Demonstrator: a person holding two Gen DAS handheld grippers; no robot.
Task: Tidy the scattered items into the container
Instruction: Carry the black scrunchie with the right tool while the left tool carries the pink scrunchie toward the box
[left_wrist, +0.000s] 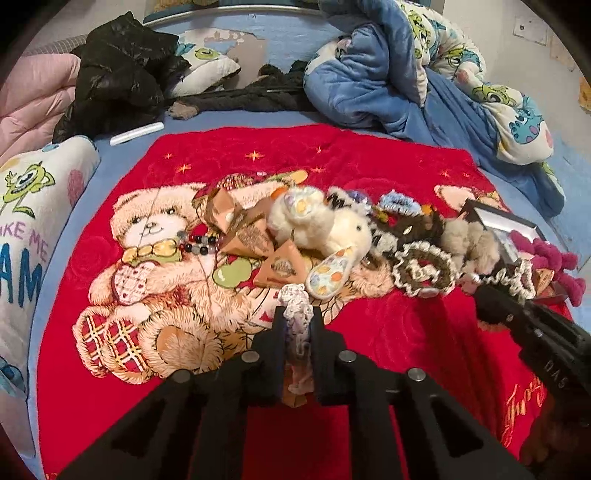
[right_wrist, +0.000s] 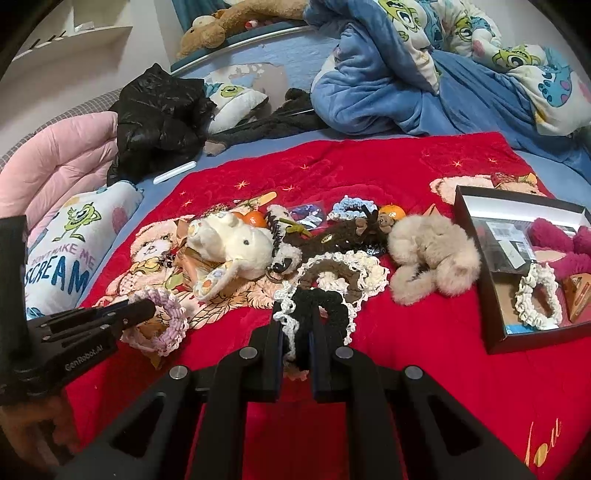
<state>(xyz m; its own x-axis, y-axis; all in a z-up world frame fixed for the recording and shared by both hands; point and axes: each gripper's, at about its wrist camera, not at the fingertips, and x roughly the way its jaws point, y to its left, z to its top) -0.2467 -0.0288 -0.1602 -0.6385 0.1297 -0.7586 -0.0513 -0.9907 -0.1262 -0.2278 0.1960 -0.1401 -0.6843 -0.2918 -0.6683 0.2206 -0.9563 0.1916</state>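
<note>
My left gripper (left_wrist: 298, 314) is shut on a lilac-and-white crocheted scrunchie (left_wrist: 293, 295), seen from the side in the right wrist view as the pink scrunchie (right_wrist: 166, 321). My right gripper (right_wrist: 297, 321) is shut on a black scrunchie with white trim (right_wrist: 332, 306). The container, a dark box (right_wrist: 476, 258), sits at the right and holds a magenta plush (right_wrist: 561, 240) and a white scrunchie (right_wrist: 535, 299). Between the grippers and the far side lie a cream plush rabbit (right_wrist: 236, 243), a brown-and-cream scrunchie (right_wrist: 343, 269), a beige fluffy toy (right_wrist: 432, 254) and triangular packets (left_wrist: 280, 269).
Everything lies on a red teddy-bear blanket (left_wrist: 369, 155) on a bed. A bead bracelet (left_wrist: 199, 243) and oranges (right_wrist: 256, 218) sit in the pile. A black jacket (left_wrist: 118, 74), a pink quilt (right_wrist: 55, 162), a cartoon pillow (right_wrist: 70, 236) and a blue duvet (right_wrist: 388, 85) ring the blanket.
</note>
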